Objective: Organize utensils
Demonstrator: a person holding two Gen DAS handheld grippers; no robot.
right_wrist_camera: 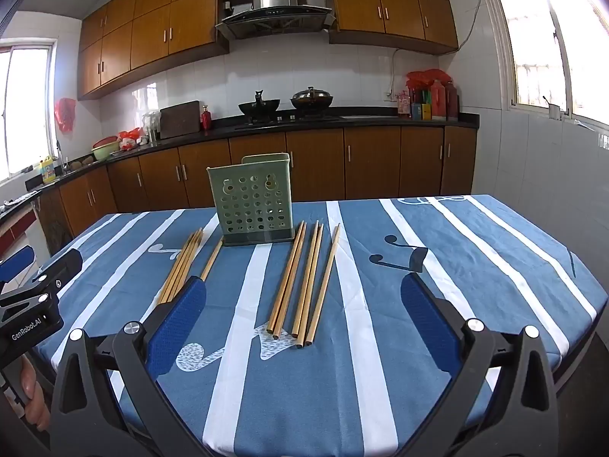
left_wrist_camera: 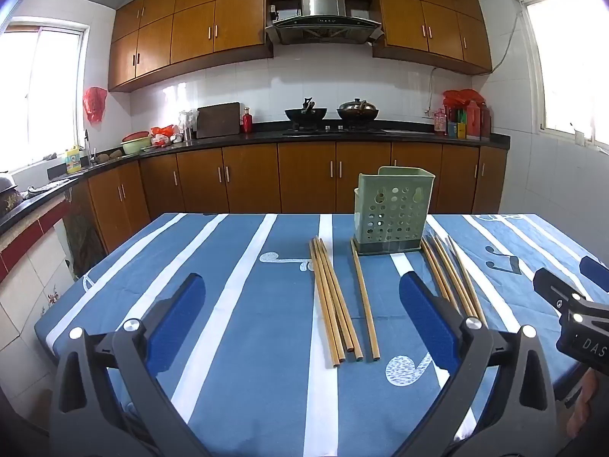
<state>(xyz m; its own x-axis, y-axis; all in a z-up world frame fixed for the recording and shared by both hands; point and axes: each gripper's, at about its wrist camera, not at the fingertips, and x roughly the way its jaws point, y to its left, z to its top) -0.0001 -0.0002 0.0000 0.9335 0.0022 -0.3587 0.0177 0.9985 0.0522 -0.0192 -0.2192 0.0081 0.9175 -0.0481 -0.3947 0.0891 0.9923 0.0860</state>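
A green perforated utensil holder stands upright on the blue striped tablecloth. Several wooden chopsticks lie flat in two groups, one to its left and one to its right. My left gripper is open and empty, held above the table in front of the left group. My right gripper is open and empty, in front of the right group. Each gripper shows at the edge of the other's view: the right one, the left one.
Behind the table runs a kitchen counter with two woks on a stove, bottles, a cutting board and wooden cabinets. The table's left edge and right edge drop off to the tiled floor.
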